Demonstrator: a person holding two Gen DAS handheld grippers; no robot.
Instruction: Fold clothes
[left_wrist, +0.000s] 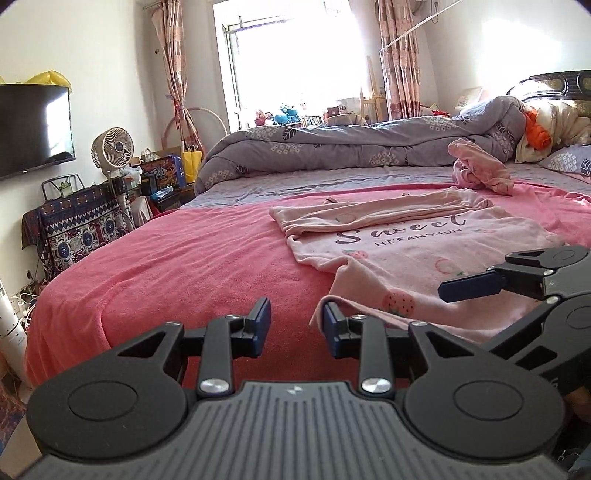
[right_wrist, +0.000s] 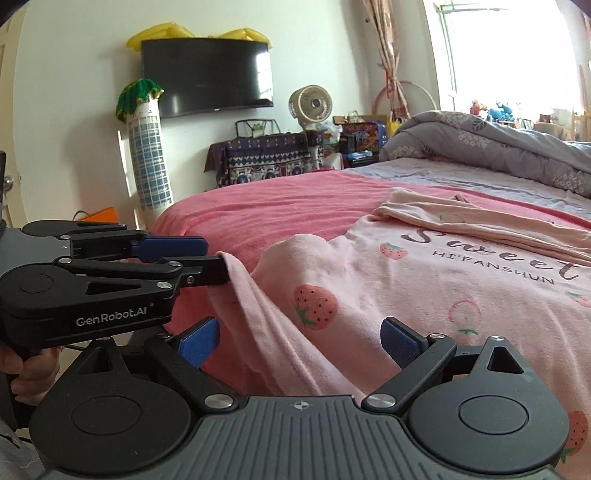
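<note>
A pale pink shirt (left_wrist: 406, 254) printed with strawberries and "Sweet" lies flat on the coral blanket (left_wrist: 166, 266), one sleeve folded across its top. My left gripper (left_wrist: 295, 326) hovers at the shirt's near corner with its jaws partly apart and only blanket showing between the pads. The hem touches its right finger. In the right wrist view that corner of the shirt (right_wrist: 443, 295) rises in a peak to the left gripper's fingers (right_wrist: 207, 271). My right gripper (right_wrist: 301, 343) stands wide open low over the shirt's near edge, fabric lying between its fingers without being pressed.
A grey quilt (left_wrist: 332, 147) is heaped along the far side of the bed, with a crumpled pink garment (left_wrist: 476, 166) at the back right. Beyond the bed's left end stand a fan (left_wrist: 112, 149), a patterned cabinet (left_wrist: 74, 225) and a wall television (left_wrist: 33, 125). A hand (right_wrist: 33, 369) grips the left gripper's handle.
</note>
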